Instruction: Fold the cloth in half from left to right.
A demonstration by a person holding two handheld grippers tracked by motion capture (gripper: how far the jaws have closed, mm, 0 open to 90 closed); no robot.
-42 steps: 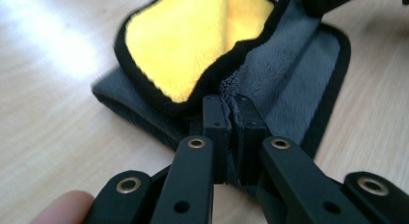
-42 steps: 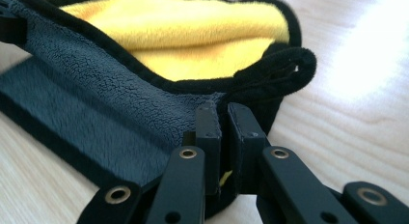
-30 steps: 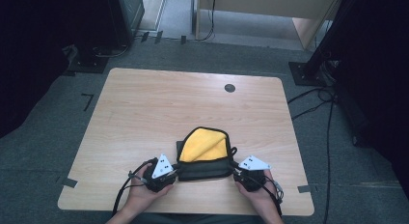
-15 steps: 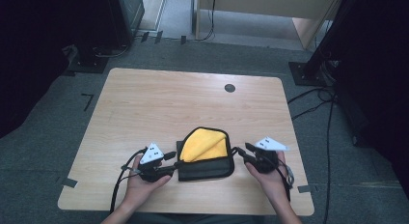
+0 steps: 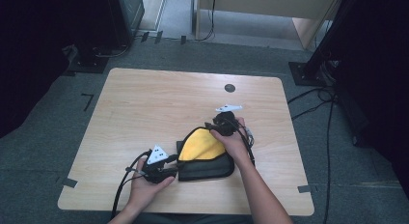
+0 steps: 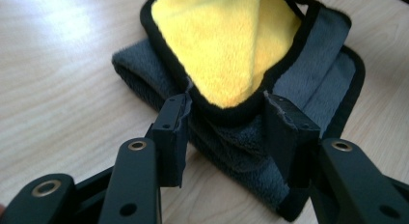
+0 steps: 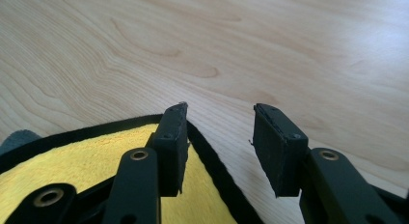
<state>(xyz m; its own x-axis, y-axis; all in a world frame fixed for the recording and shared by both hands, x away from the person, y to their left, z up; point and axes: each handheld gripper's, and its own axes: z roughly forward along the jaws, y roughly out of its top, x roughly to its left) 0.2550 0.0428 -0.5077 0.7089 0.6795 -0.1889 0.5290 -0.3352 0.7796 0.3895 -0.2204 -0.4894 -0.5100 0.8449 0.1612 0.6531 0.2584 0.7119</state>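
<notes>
**Right gripper swings to the far corner of the cloth**

A second ago both grippers sat at the near edge of the folded cloth (image 5: 205, 156), one at each end. Now the right gripper (image 5: 215, 125) has travelled up to the far tip of the yellow flap, while the left gripper (image 5: 169, 161) has hardly moved from the near-left edge. Both sets of jaws have just been opening. In the left gripper view the jaws stand part open, straddling the cloth's (image 6: 236, 79) black-trimmed edge without pressing it. In the right gripper view the jaws are likewise part open, over the cloth's (image 7: 96, 175) pointed corner and bare wood, gripping nothing.

This looks like a regrip between folds (the last crease is let go, the next corner is being lined up).

The cloth lies on the tabletop (image 5: 144, 103), near the person's edge, yellow face up over grey layers. A small dark disc (image 5: 230, 88) sits well apart near the far edge; nothing blocks either gripper.
</notes>
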